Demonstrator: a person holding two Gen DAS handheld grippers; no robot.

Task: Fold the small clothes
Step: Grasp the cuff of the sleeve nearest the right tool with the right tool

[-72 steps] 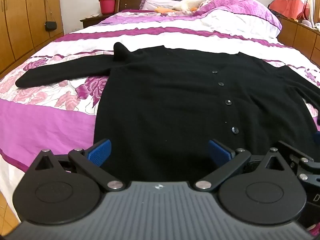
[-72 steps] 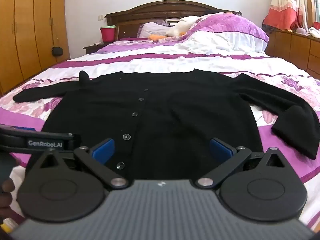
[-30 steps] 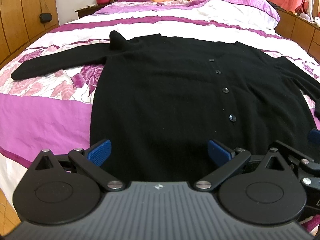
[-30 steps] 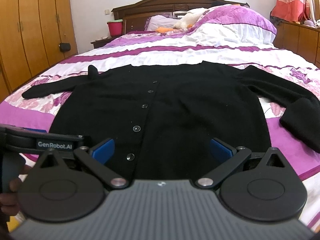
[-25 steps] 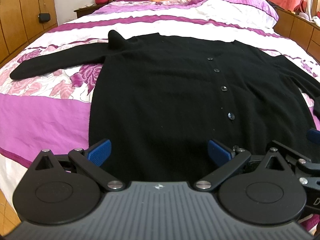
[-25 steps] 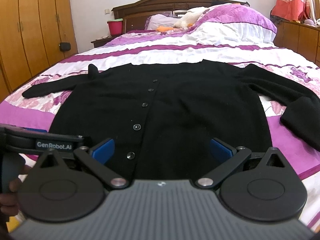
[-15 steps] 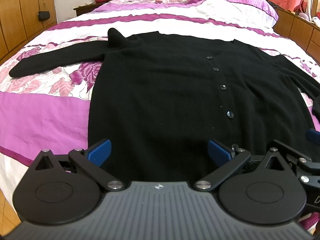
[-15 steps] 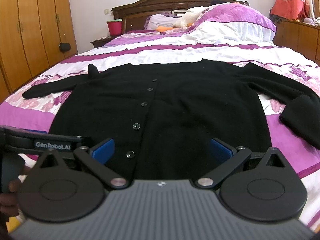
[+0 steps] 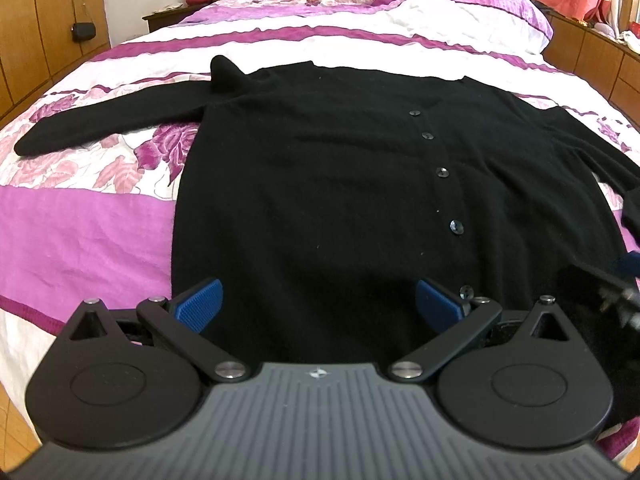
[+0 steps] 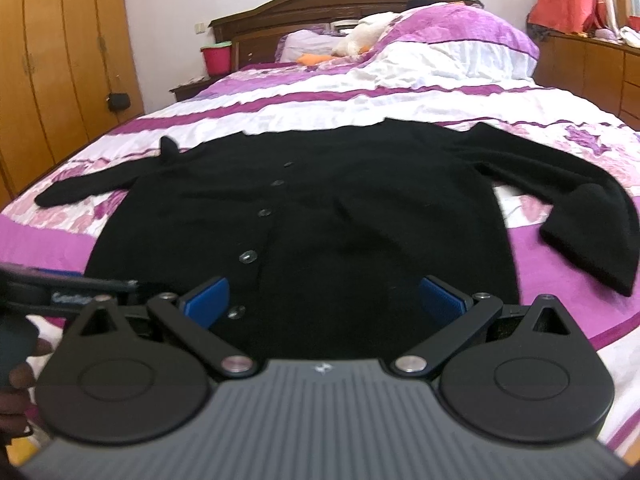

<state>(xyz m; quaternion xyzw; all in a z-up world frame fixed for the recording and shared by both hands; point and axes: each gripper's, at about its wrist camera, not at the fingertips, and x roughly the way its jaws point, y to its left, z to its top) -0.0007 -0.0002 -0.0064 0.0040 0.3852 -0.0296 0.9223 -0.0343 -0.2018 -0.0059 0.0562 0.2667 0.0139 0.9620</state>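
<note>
Cardigan point(image 9: 340, 184) lay flat on the bed point(image 9: 80, 232), hem nearest, length running away toward the headboard, while left gripper point(image 9: 318, 306) and right gripper point(image 10: 324, 298) both gaped wide and empty side by side over that hem.

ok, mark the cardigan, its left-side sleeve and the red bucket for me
cardigan point(image 9: 320, 200), left wrist view, on the front panel left of the buttons
sleeve point(image 9: 108, 124), left wrist view, mid-length, lying on the bedspread
red bucket point(image 10: 216, 56), right wrist view, on its side wall, by the headboard
</note>
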